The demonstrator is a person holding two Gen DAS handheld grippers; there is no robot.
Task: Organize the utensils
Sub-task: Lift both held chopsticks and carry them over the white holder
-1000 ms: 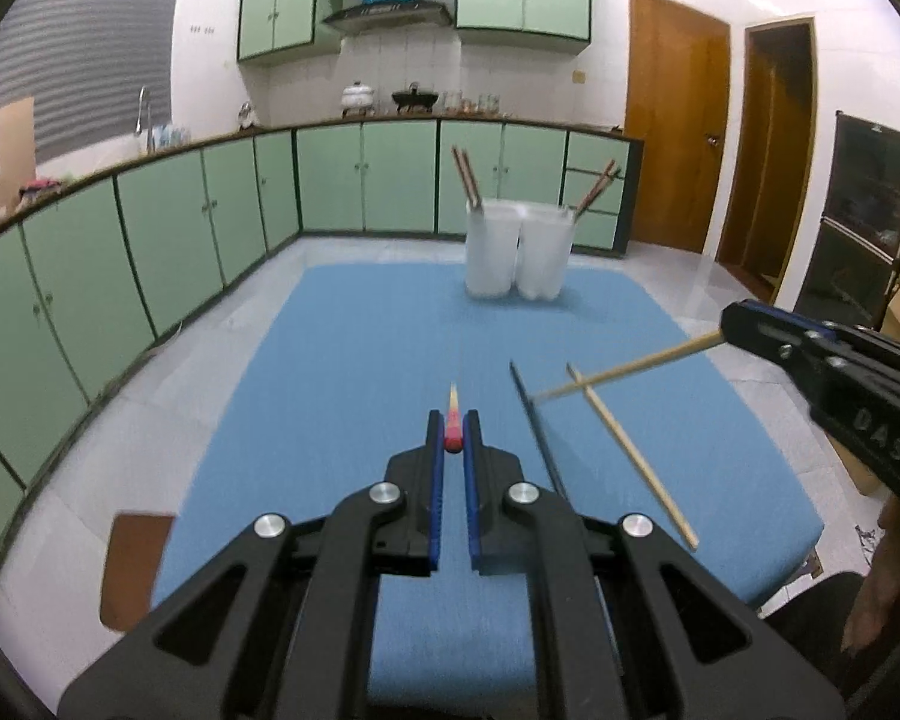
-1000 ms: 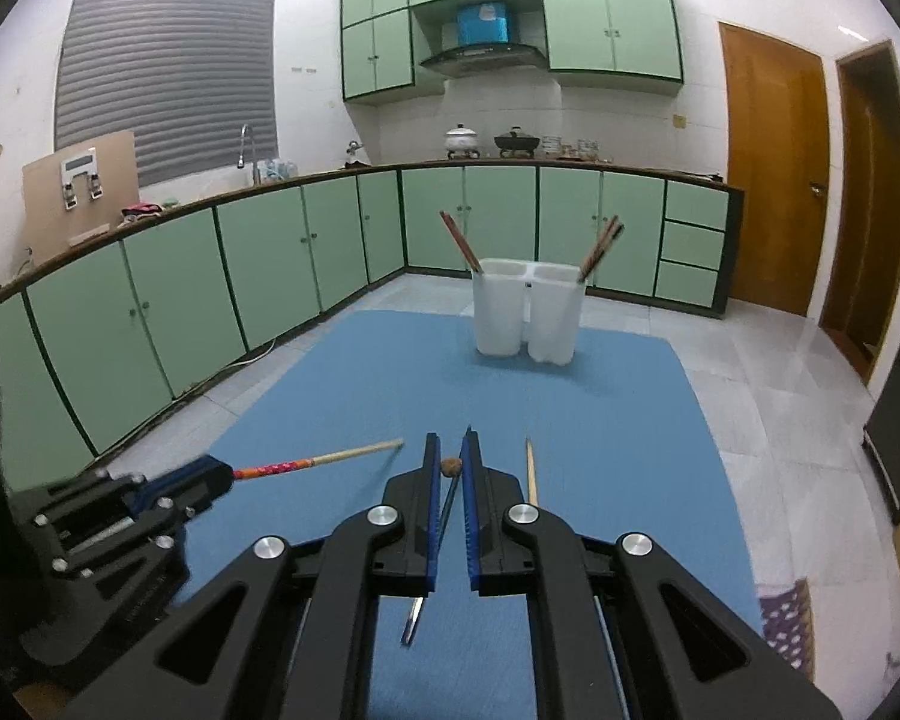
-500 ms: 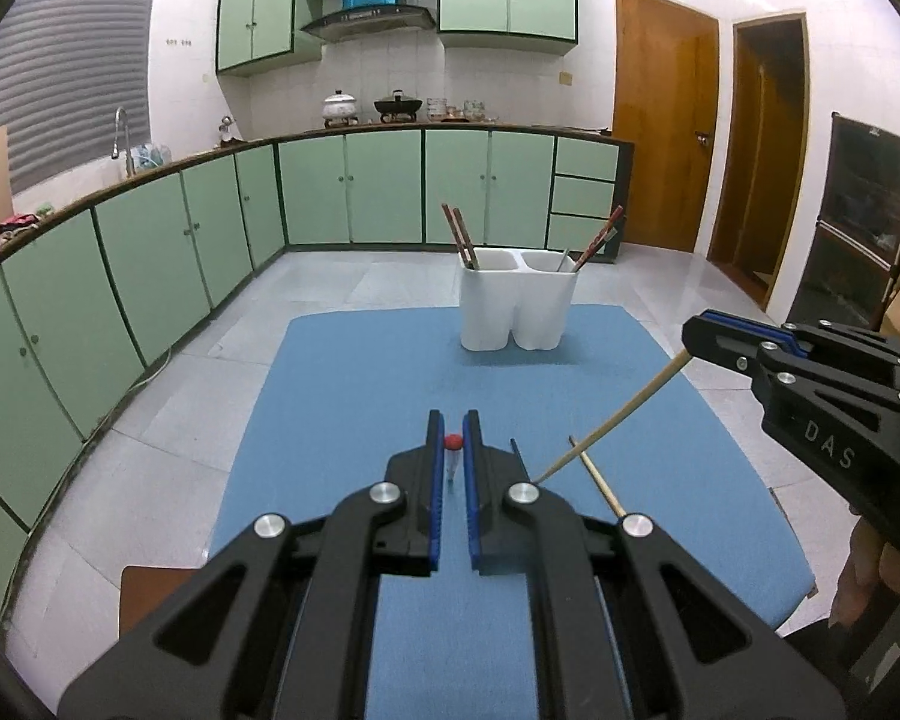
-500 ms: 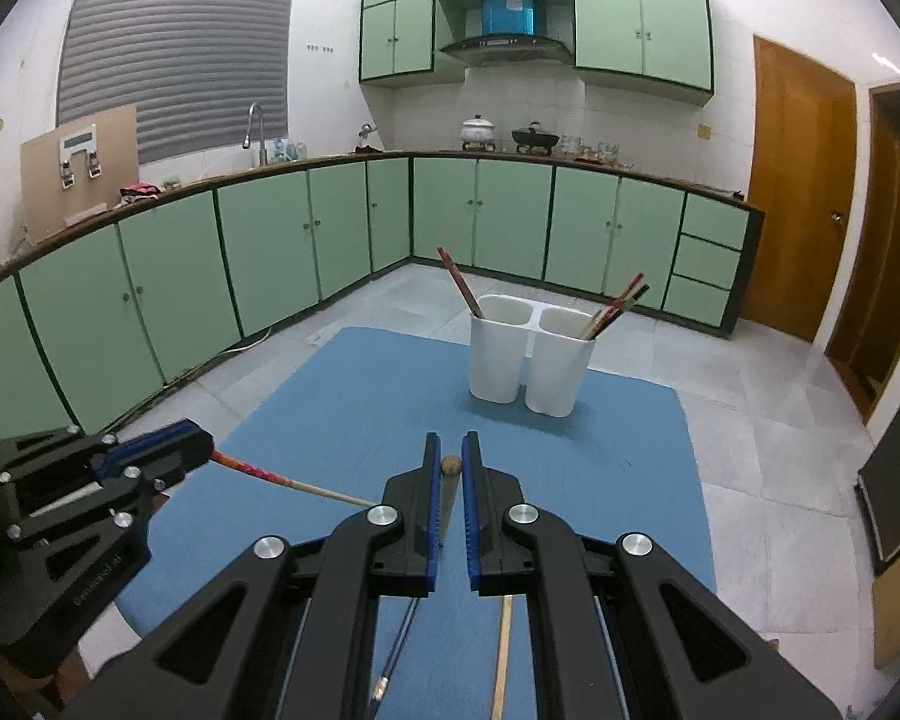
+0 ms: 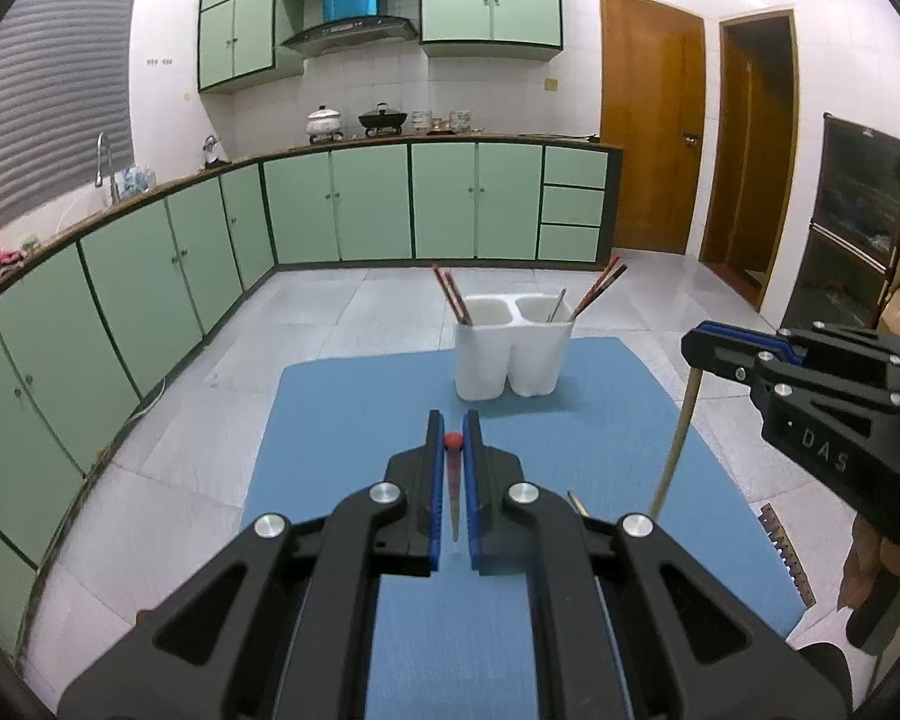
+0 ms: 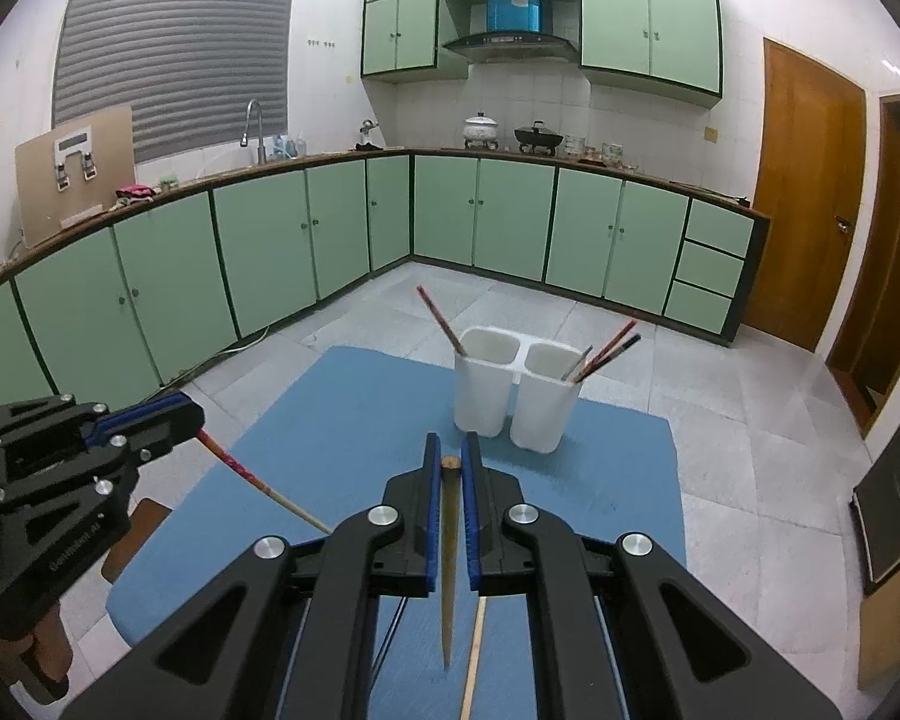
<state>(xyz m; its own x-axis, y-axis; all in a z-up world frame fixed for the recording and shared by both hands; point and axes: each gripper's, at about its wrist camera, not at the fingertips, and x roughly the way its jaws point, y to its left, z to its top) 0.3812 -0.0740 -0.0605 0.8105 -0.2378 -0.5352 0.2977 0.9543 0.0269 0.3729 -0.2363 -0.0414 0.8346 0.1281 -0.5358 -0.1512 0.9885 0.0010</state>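
A blue mat (image 5: 354, 420) covers the table in a kitchen with green cabinets (image 6: 270, 240). At the far end of the mat stands one white holder (image 5: 513, 360) with two compartments side by side. In its left compartment lean two reddish chopsticks (image 5: 450, 297); in the right compartment lean two dark-red chopsticks (image 5: 600, 288) and one thin grey utensil (image 5: 557, 305).

The left gripper (image 5: 453, 441) is closed on one chopstick with a red end (image 5: 453, 480); it hangs point down, above the mat. The right gripper (image 6: 449, 465) is closed on one plain brown wooden chopstick (image 6: 448, 540), also point down and off the mat. On the mat below it lie one pale wooden chopstick (image 6: 474, 654) and one thin dark stick (image 6: 390, 636), near each other.
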